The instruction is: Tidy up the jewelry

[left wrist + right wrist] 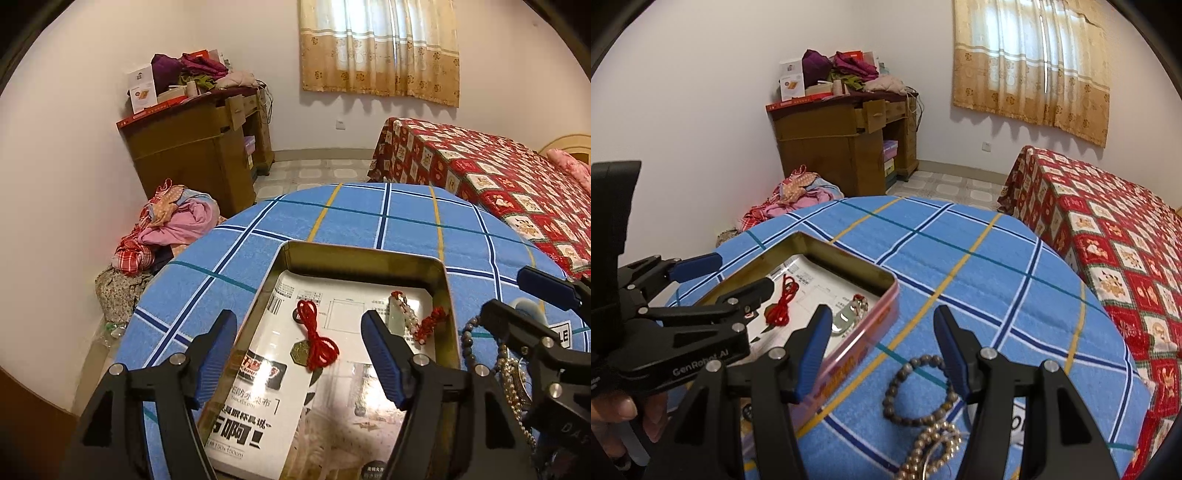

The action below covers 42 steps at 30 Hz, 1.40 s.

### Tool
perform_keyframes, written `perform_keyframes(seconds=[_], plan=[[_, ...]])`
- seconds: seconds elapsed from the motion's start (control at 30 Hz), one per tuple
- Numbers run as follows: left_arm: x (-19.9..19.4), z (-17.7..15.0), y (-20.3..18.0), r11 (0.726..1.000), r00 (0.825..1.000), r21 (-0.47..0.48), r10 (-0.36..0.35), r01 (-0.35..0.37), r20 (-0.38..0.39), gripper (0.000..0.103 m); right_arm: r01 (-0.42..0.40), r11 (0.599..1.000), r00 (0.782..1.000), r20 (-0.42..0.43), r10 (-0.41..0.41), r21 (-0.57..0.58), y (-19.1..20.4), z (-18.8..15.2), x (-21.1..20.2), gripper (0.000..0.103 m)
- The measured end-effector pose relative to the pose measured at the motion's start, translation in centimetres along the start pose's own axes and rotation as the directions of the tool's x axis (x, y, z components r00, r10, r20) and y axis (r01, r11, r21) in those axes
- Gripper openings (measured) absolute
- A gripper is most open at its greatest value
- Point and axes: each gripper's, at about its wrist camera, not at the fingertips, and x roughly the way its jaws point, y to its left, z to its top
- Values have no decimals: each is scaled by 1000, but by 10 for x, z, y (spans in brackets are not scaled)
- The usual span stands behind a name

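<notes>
An open gold-lined tin (362,258) sits on the blue checked tablecloth (332,221), lined with a printed sheet. Inside lie a red cord with a coin charm (317,343) and a pale jade pendant with beads and a red tassel (402,317). My left gripper (298,315) hovers open over the tin, with nothing between its pads. Right of the tin, a dark bead bracelet (891,387) and a pale bead chain (934,439) rest on the cloth. My right gripper (882,312) stands open just above and behind the bracelet, holding nothing. The tin's pink outer wall (857,347) lies to its left.
The round table's far edge drops to a tiled floor. A bed with a red patterned cover (1108,240) stands close on the right. A wooden desk piled with clothes (199,140) and a clothes heap on the floor (173,221) are at the back left. A hand (624,410) holds the left gripper.
</notes>
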Motion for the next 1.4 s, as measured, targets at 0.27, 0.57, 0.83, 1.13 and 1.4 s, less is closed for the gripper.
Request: perform_keyframes(seconds=[0.27,0.57,0.83,1.13,1.4], plan=[[-13,-6,-7,1000,1000,10,-2,2,6,70,-5,1000,1000,9,5,16,-5,-11,-16,62],[-36,-28,-10,1000,999,-22,17,-16,28,70,-1,999,999,32,0,37,-24,-32,-49,62],[-65,-49,-36,1000,998,7,-11,10,68,70,69,994,998,9,-70,86,-58,-70,-84,62],[-77,-63,-81,992,995,120,-54,44,85,70,119,986,993,-27,-117,115,-81,-99,-101,62],[-75,-71,-106,982,995,178,-71,57,75,70,111,989,993,-59,-106,98,-81,-113,-92,53]])
